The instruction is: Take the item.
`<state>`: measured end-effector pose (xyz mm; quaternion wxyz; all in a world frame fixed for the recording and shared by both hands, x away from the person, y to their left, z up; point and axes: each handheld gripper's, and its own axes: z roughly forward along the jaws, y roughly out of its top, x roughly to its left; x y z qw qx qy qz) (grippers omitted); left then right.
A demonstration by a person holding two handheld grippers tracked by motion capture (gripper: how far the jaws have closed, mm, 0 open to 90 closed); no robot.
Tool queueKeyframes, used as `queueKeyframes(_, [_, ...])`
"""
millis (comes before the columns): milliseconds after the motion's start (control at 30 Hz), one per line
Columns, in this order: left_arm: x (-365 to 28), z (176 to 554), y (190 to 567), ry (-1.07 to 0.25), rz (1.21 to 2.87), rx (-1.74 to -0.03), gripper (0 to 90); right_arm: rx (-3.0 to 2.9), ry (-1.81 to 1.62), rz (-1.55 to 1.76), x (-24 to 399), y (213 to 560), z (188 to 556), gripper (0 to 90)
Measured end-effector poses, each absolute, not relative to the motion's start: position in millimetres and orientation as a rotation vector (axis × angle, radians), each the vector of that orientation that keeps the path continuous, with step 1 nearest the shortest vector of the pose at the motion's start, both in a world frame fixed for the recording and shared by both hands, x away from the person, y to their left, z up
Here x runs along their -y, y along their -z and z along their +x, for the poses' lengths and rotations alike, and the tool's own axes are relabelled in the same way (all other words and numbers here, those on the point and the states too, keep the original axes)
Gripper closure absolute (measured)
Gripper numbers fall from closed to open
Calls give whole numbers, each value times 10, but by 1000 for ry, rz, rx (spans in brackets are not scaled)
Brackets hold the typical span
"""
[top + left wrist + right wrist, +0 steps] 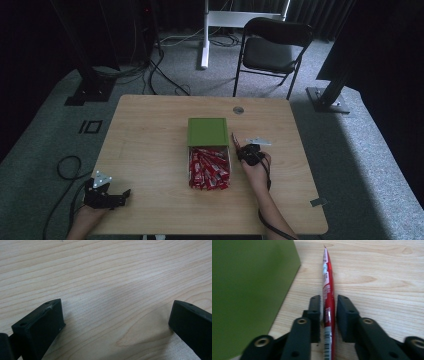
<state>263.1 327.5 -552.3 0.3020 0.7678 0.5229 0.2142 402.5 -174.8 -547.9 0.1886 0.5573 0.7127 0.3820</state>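
At the middle of the wooden desk (150,150) a box (229,161) full of red packets (209,170) is seen, with its green lid (207,131) laid just behind it. Just right of the lid, the right gripper (240,147) is held with its fingers (347,315) clenched on a single red packet (328,295), which is pinched edge-on and sticks forward above the wood, beside the lid's side wall. Near the front left corner, the left gripper (120,196) is rested low over bare wood, well apart from the box, its fingers (42,325) spread wide and released
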Motion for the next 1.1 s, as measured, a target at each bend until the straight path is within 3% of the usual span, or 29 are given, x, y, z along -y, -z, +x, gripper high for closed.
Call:
queueKeyframes(500, [-3275,2631,5523,-568,2036,-1386,7,-1958,-1116,1539,1979,5275,3904,539])
queueKeyframes(1100, [-3275,2631,5523,-568,2036,-1386,6,-1885,-1092,1597,2341,5265,3767,350])
